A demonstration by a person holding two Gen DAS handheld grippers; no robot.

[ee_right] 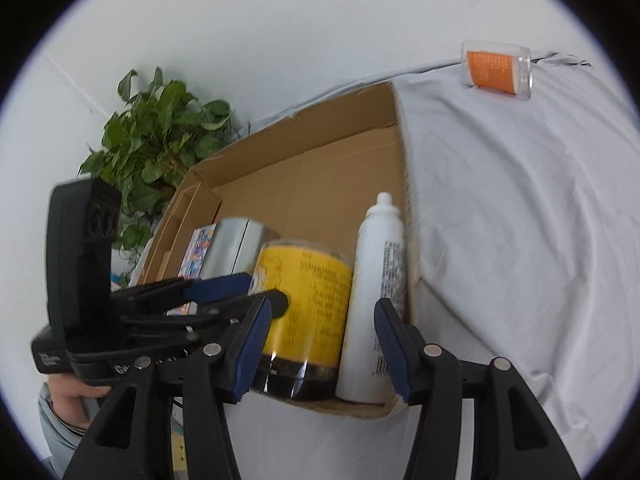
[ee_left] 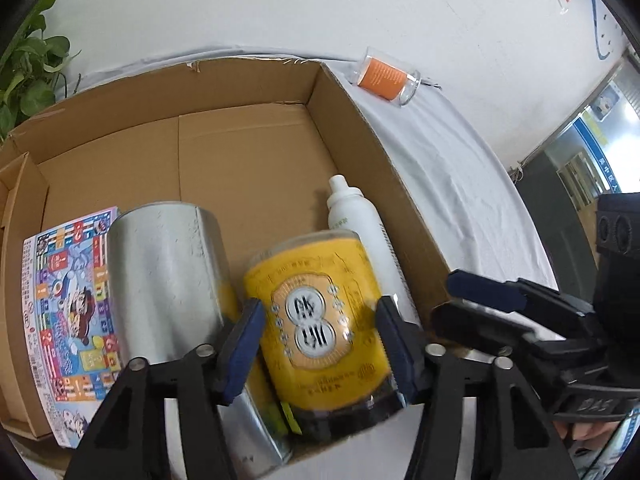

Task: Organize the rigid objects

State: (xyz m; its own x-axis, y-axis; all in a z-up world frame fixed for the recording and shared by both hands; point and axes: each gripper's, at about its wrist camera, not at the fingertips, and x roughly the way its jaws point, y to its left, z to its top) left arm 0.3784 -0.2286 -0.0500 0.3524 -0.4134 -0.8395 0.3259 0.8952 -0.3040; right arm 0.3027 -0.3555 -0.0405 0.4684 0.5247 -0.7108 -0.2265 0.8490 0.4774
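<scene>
A cardboard box (ee_left: 224, 128) on a white cloth holds a silver tin (ee_left: 168, 272), a yellow-labelled jar (ee_left: 320, 328) and a white spray bottle (ee_left: 356, 216). The left gripper (ee_left: 320, 344) straddles the jar, fingers apart, seemingly just placing it. The right gripper (ee_right: 324, 344) hovers open. Next likely needs fetching the orange-labelled jar (ee_left: 386, 76), lying outside.

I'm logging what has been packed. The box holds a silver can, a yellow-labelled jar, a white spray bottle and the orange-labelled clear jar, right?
Not quite. The orange-labelled clear jar is not in the cardboard box; it lies on its side on the white cloth beyond it, as both wrist views show. The silver can, yellow-labelled jar and white spray bottle are in the box.
</scene>
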